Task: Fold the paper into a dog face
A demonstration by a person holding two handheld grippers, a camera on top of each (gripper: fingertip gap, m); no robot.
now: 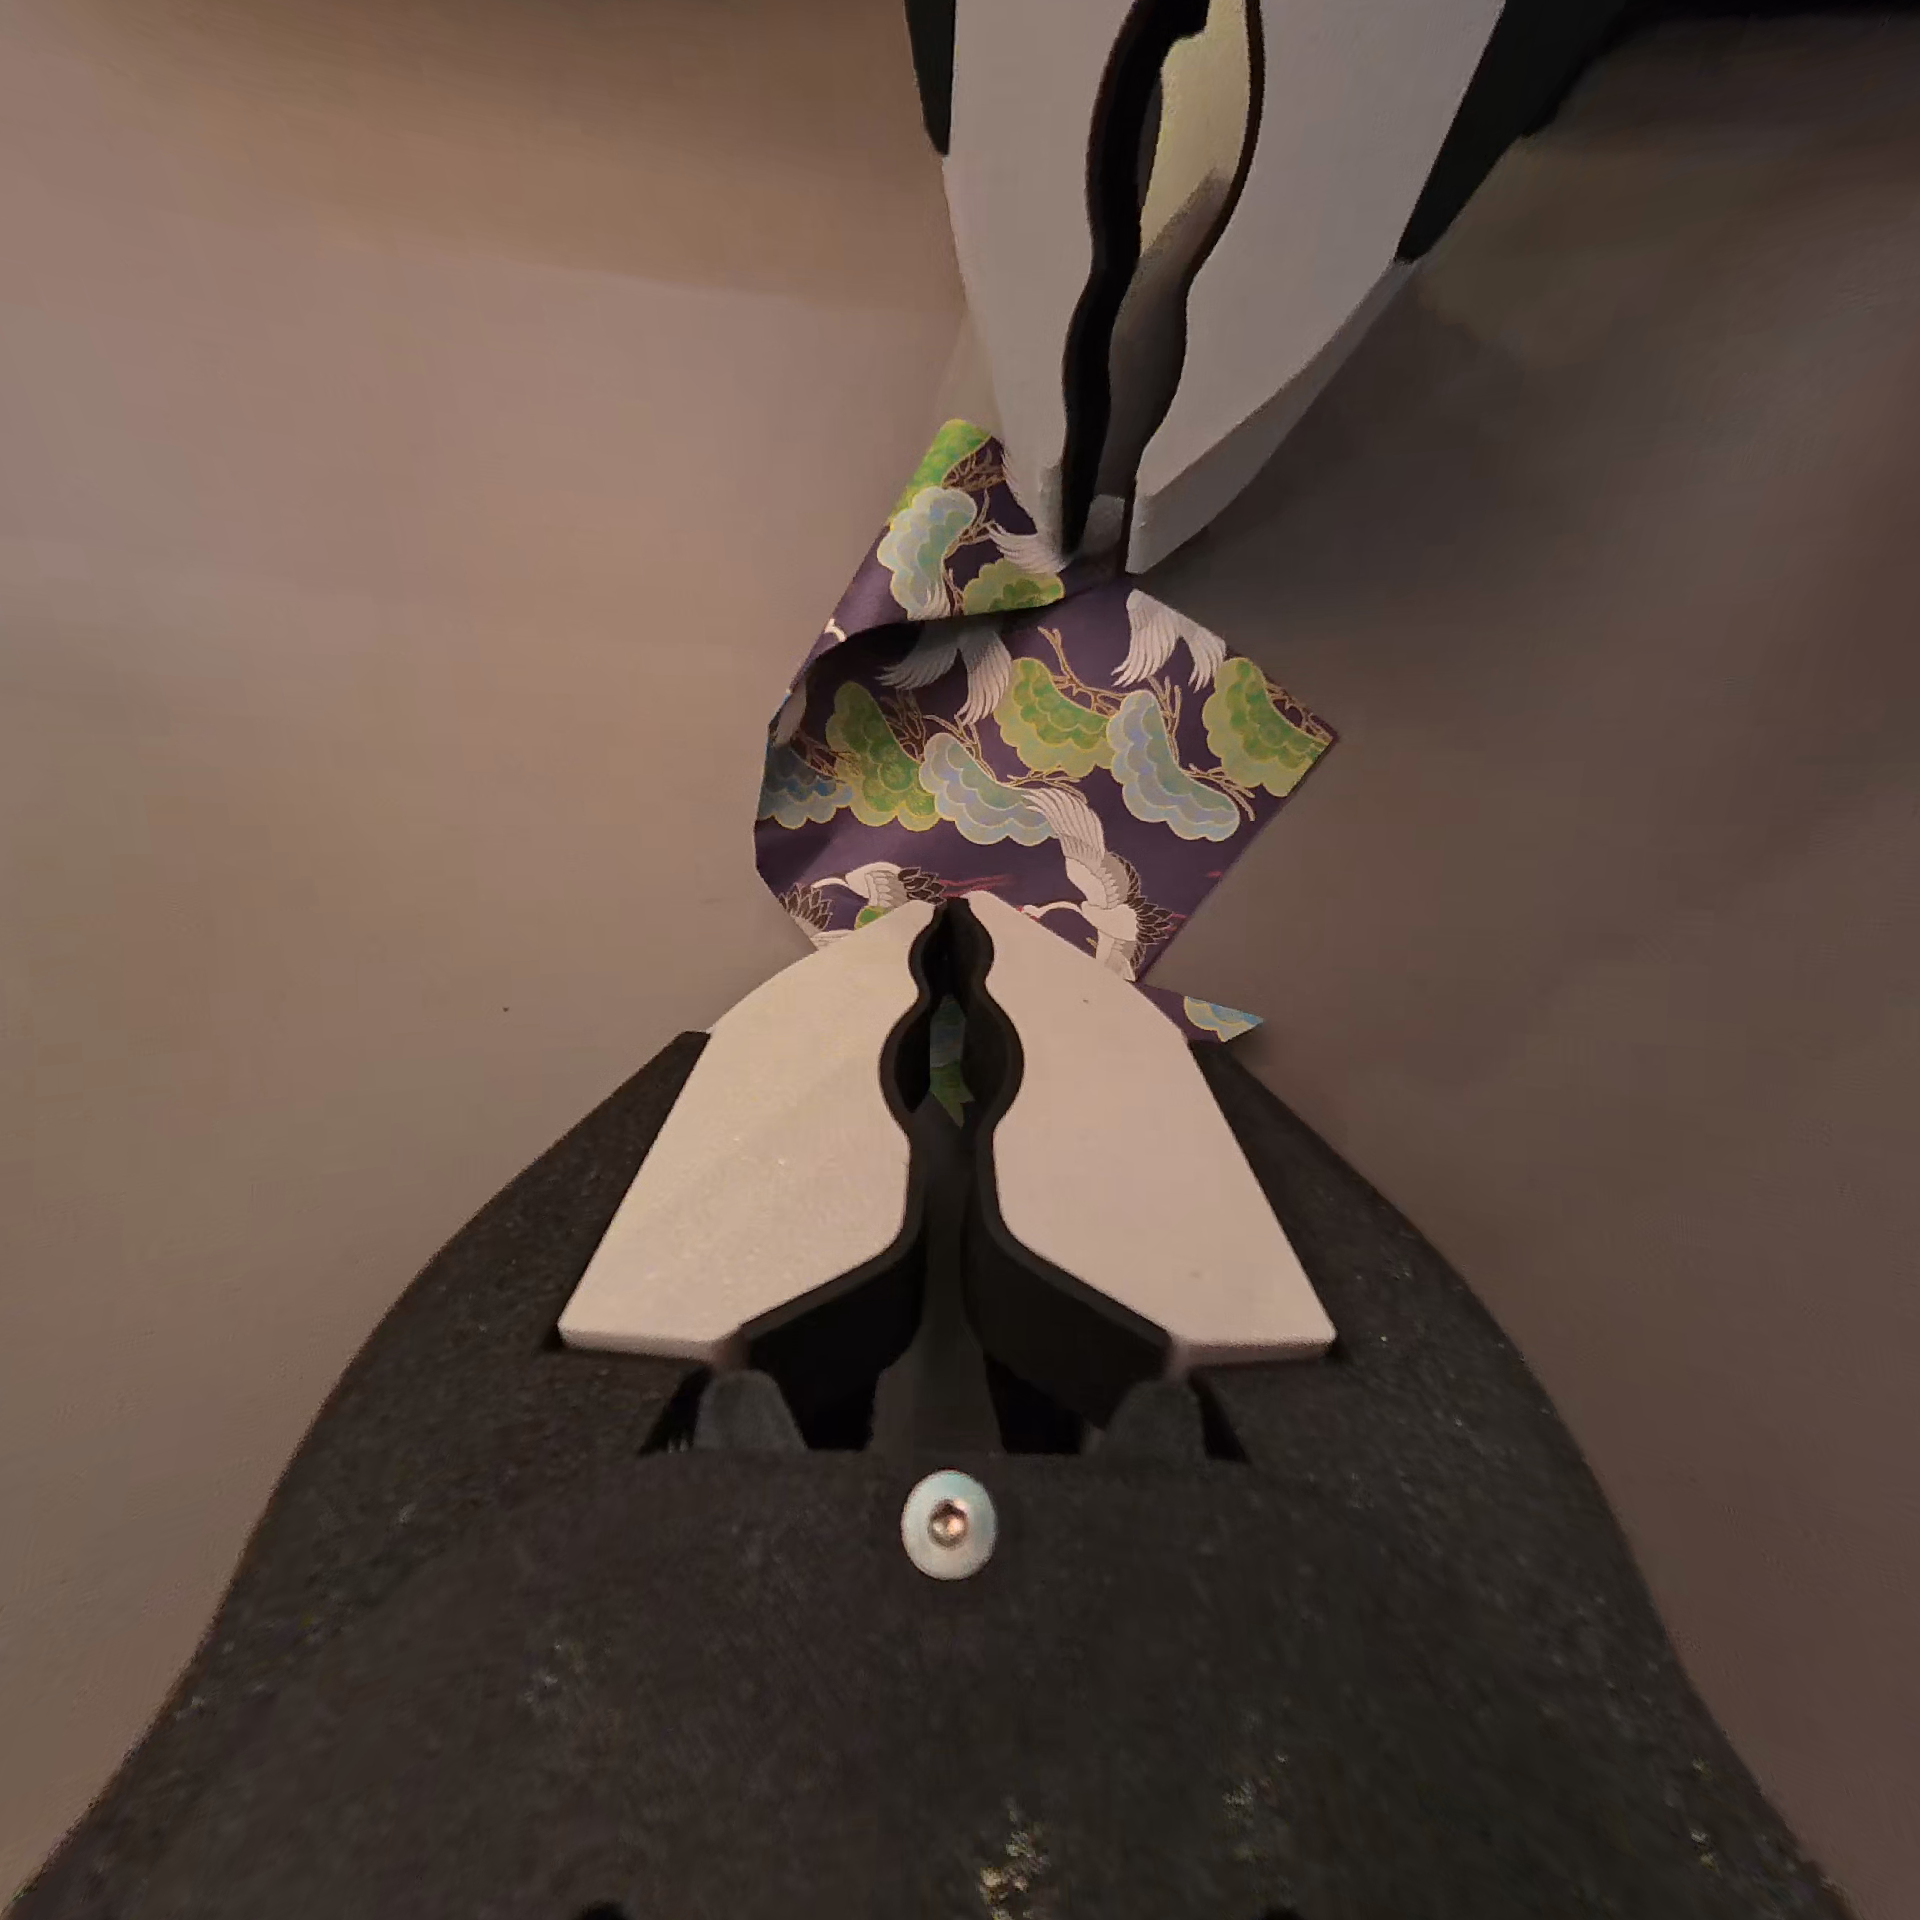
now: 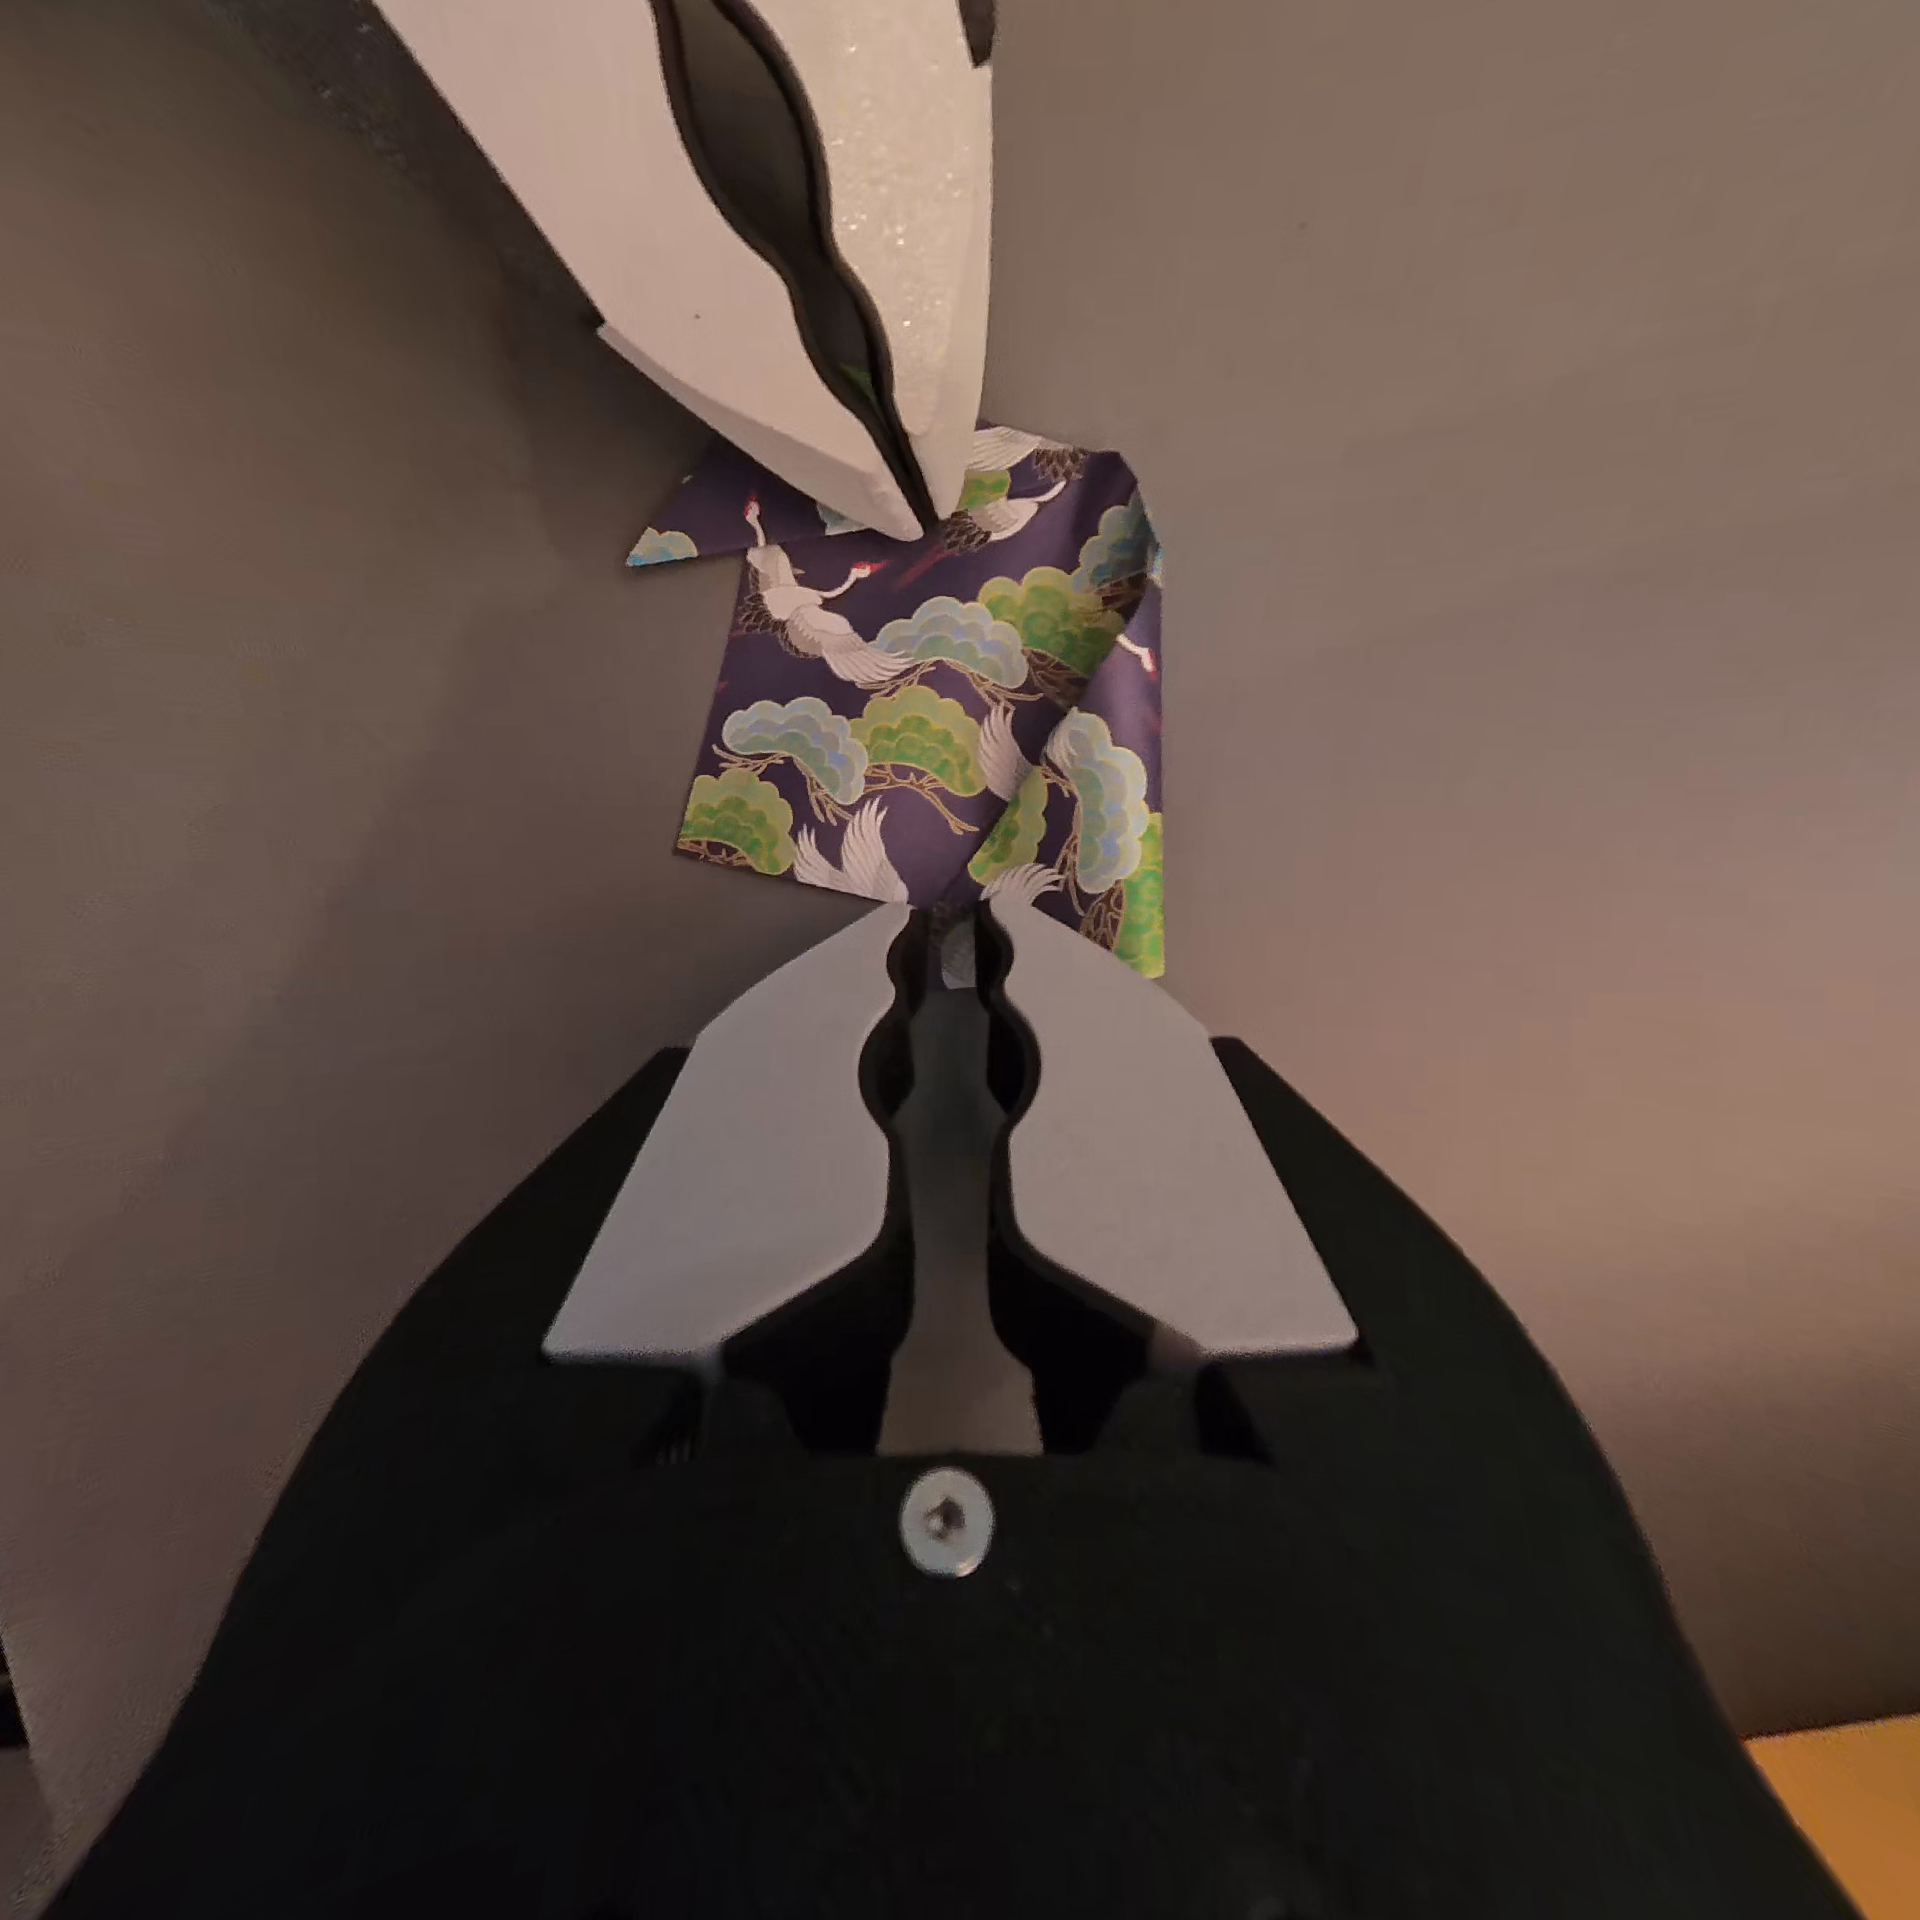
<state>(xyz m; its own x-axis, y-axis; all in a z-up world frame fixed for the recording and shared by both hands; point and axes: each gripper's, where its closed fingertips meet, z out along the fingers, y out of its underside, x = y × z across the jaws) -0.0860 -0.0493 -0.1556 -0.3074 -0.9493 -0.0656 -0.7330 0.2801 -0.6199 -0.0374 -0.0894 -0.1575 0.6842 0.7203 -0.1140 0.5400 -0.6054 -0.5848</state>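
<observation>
Left tongs [image 1: 954, 914] and right tongs [image 2: 948, 920] each pinch opposite corners of crane-patterned origami paper [image 1: 1039, 748], suspending it for folding.

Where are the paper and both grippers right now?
paper [image 1: 1039, 769]: left wrist view, patterned middle.
left gripper [image 1: 951, 914]: left wrist view, fingertips pinching paper.
right gripper [image 2: 951, 920]: right wrist view, fingertips pinching paper.

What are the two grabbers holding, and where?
Both hold the patterned paper: left gripper pinches its near end, right gripper the opposite end.
</observation>
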